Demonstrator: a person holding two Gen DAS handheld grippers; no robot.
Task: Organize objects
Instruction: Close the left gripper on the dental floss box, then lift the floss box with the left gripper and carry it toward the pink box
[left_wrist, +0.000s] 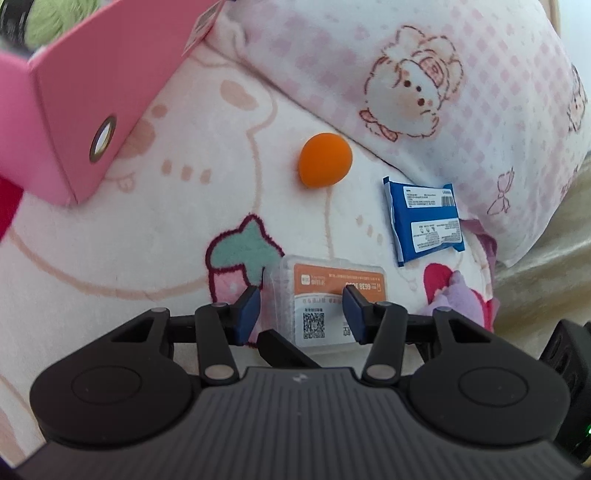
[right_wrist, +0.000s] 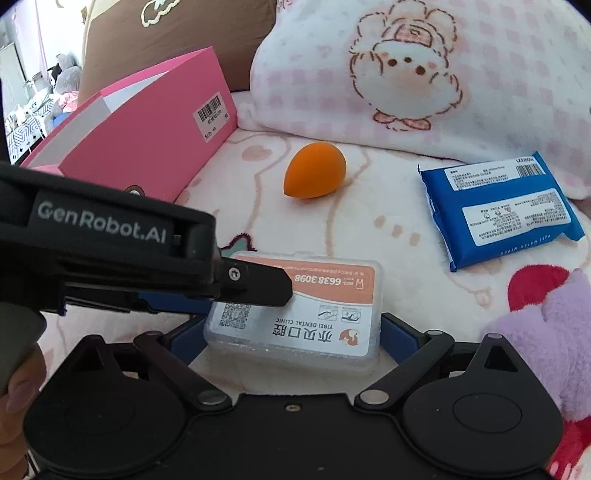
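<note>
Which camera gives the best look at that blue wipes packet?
The right wrist view: the blue wipes packet appears large, whole, its labels and barcode distinct. The left wrist view also shows it whole, but smaller and farther off.

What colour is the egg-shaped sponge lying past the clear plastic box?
Plain orange; the egg-shaped sponge shows best in the right wrist view.

One sponge (right_wrist: 314, 170), wipes pack (right_wrist: 502, 210), clear case (right_wrist: 295, 314), perhaps.

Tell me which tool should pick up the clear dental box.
Right tool: its open jaws straddle the dental box on both sides. The left tool sits narrower, over the lid.
</note>
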